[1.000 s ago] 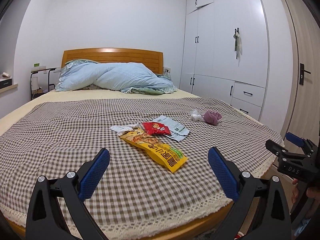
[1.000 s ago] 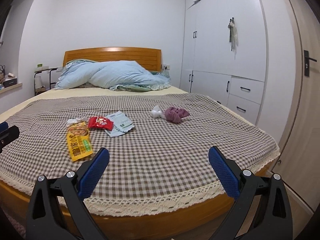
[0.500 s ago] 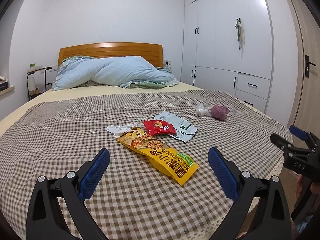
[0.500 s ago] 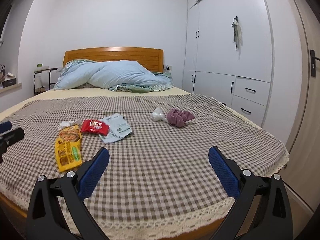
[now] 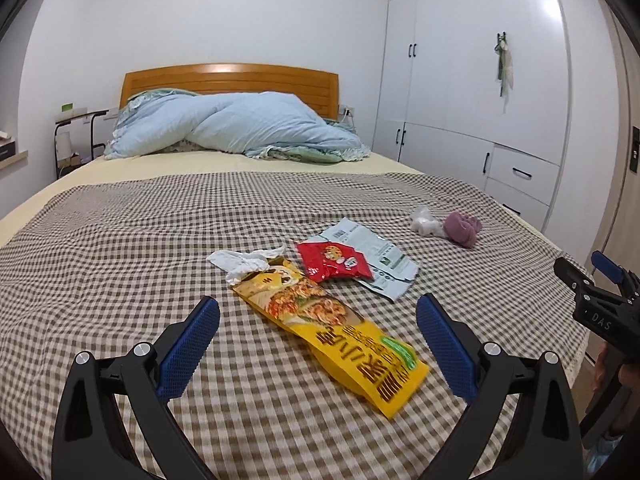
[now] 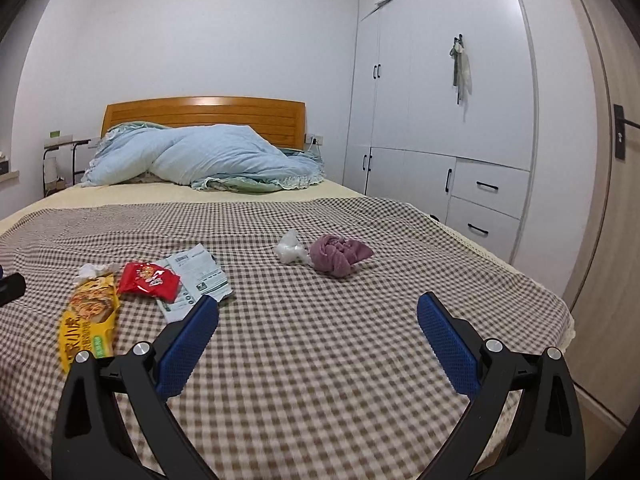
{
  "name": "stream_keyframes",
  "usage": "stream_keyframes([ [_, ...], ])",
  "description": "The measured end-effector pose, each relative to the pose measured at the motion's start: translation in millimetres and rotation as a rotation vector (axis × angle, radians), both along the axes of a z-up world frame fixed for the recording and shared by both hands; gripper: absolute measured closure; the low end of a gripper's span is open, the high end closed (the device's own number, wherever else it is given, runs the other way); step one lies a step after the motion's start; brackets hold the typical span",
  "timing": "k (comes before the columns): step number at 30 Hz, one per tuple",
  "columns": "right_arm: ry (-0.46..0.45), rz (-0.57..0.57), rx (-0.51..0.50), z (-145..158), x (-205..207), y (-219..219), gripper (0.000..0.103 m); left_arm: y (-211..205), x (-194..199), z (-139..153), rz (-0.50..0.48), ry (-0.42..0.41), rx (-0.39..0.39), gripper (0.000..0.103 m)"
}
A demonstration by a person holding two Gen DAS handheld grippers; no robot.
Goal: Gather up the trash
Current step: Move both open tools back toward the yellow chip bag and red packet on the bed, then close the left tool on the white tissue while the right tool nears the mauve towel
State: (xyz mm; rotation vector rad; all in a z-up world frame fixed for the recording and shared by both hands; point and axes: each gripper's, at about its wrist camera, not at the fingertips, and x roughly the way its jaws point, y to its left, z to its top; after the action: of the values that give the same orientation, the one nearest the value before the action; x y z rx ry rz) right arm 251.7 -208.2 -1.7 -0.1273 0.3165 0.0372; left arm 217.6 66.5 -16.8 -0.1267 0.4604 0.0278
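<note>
Trash lies on the checked bedspread (image 5: pixel 120 264): a long yellow snack bag (image 5: pixel 332 328), a red packet (image 5: pixel 334 266), a white-green wrapper (image 5: pixel 376 258) under it, and a crumpled white tissue (image 5: pixel 240 262). Further right sit a small clear plastic wad (image 5: pixel 426 222) and a purple cloth ball (image 5: pixel 462 229). My left gripper (image 5: pixel 318 334) hovers open just above the yellow bag's near end. My right gripper (image 6: pixel 318 336) is open over bare bedspread, short of the purple cloth ball (image 6: pixel 338 256) and plastic wad (image 6: pixel 292 252); the yellow bag (image 6: pixel 90 318) lies to its left.
A heaped light-blue duvet (image 5: pixel 240 128) and wooden headboard (image 5: pixel 230 78) fill the far end. White wardrobes (image 6: pixel 440 120) with drawers line the right wall. A side shelf (image 5: pixel 76 136) stands at the far left. The bed's lace-trimmed foot edge (image 6: pixel 568 320) drops off to the right.
Both grippers have moved forward over the bed towards the trash; the yellow bag now lies between the left fingers, and the purple cloth is closer to the right gripper. Both stayed open.
</note>
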Motion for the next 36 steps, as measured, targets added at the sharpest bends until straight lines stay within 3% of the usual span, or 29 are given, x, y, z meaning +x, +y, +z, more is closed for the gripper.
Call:
stream_keyframes([
  [6,0.01,0.008,-0.005,3.3,27.0,-2.1,0.008,17.0,30.9,2.9,0.01,0.051,-0.031,0.008],
  [18,0.019,-0.037,-0.085,7.2,80.5,-13.9,0.008,41.6,125.0,1.9,0.055,0.206,0.02,0.008],
  [31,0.053,-0.099,-0.139,-8.2,118.9,-22.4,0.008,80.5,190.7,-44.0,0.145,0.408,-0.153,0.008],
  [36,0.055,-0.112,-0.135,-19.8,124.0,-24.0,0.008,82.4,204.6,-59.9,0.193,0.46,-0.149,0.009],
])
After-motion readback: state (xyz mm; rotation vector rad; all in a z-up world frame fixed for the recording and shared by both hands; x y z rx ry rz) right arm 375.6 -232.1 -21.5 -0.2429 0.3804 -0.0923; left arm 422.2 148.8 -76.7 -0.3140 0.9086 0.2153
